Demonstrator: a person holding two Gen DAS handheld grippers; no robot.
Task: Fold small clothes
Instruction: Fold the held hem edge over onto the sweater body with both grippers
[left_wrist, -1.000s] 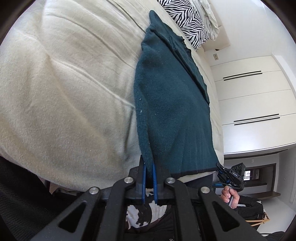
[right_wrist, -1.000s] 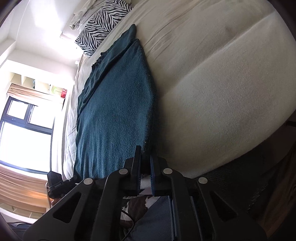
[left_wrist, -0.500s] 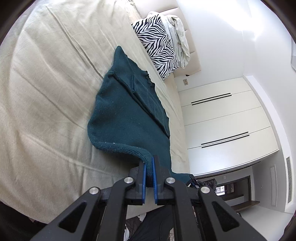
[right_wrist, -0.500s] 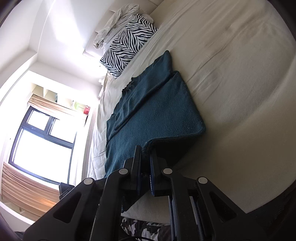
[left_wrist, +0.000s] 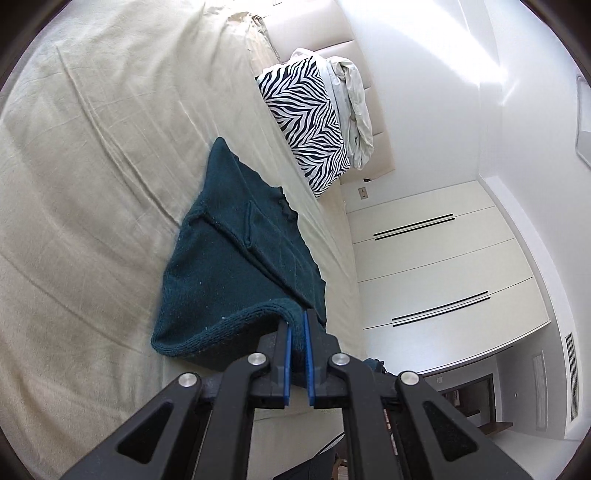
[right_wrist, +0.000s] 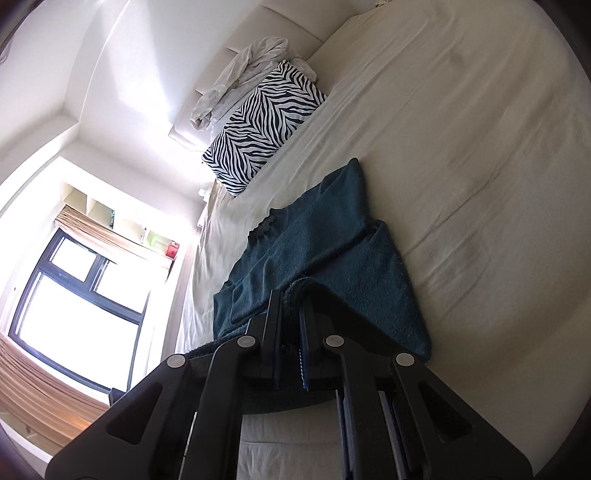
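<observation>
Both grippers have risen and swung inward over the bed since a second ago, carrying the sweater's near hem up off the mattress edge so that the bottom part is now curling over the rest of the garment. Pinched tight between the blue pads, the left gripper (left_wrist: 298, 325) is holding one hem corner of the teal knit sweater (left_wrist: 236, 266), the ribbed edge bending away from its jaws in a rolled arc toward the fold on the sheet. Equally clamped, the right gripper (right_wrist: 291, 314) is gripping the other hem corner of the sweater (right_wrist: 332, 251), with the cloth draping down from its fingers on both sides. Beyond the claws, the body of the sweater is lying flat on the cream sheet of the bed (left_wrist: 92, 184), its sleeves already folded in across the chest and its collar pointing toward the headboard. Farther out, a zebra-striped pillow (left_wrist: 306, 125) is resting near the head of the bed, with a crumpled pale cloth (left_wrist: 351, 107) lying just beside it against the padded headboard. White wardrobe doors (left_wrist: 436, 266) are filling the wall past the bed in the left view, and a bright window (right_wrist: 74, 295) is showing in the right view.
</observation>
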